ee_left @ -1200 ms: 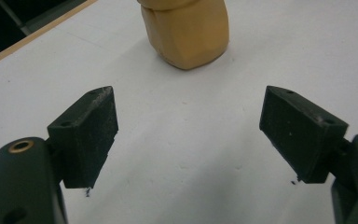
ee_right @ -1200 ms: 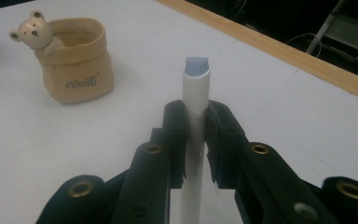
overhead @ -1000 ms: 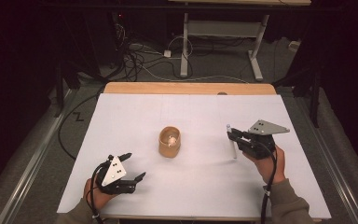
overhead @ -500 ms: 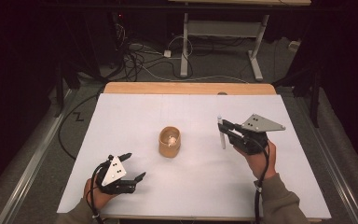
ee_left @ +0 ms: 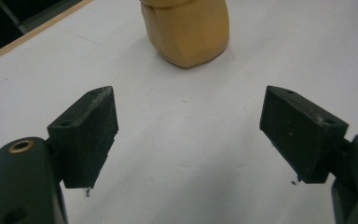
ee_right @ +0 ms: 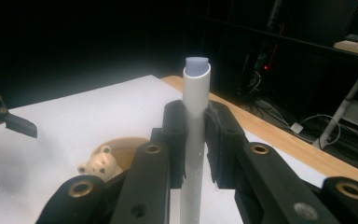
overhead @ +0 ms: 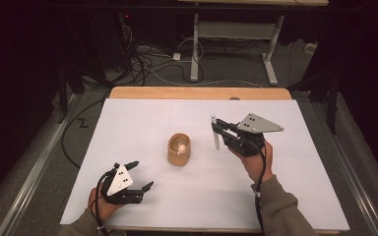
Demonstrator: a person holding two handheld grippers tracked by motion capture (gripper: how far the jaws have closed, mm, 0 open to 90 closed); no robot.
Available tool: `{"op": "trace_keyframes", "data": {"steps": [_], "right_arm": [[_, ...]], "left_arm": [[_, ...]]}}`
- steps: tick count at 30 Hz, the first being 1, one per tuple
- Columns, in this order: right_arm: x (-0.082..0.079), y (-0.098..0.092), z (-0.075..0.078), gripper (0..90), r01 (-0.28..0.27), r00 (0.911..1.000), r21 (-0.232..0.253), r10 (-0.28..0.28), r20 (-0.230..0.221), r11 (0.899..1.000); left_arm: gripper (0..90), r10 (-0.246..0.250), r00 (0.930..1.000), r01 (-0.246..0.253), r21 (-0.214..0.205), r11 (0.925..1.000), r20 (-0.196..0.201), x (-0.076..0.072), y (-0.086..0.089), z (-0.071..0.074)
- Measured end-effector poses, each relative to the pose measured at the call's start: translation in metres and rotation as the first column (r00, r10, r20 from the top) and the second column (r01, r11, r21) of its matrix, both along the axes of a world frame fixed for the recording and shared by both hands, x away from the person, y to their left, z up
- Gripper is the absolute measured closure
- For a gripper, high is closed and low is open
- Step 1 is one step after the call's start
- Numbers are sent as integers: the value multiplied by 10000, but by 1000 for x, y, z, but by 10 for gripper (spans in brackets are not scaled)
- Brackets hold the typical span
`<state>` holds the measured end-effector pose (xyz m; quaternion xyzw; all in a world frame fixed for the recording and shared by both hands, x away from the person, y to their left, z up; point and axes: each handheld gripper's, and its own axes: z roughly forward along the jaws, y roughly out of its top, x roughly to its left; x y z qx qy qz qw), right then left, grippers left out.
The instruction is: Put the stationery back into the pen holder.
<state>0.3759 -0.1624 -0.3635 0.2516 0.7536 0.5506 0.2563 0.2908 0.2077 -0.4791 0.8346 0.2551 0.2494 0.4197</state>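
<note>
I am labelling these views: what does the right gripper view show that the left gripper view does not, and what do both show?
Right gripper view: its jaws clamp an upright white pen, and a small bear figure sits inside the cup. Left gripper view: the left hand-held gripper with jaws apart above bare white table. Both: the tan wooden cup and the table.

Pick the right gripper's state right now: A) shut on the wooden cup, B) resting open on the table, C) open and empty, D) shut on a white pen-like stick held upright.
D: in the right gripper view the right gripper has both jaws pressed against the white stick, which stands upright between them; the wooden cup sits apart on the table.
</note>
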Motion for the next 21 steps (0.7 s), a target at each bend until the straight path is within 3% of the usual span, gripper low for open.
{"op": "trace_keyframes", "data": {"steps": [21], "right_arm": [[7, 52, 4, 790, -719, 9971, 540, 704, 296, 9960]], "left_arm": [[186, -94, 10000, 94, 56, 9999, -12, 0, 1, 0]]}}
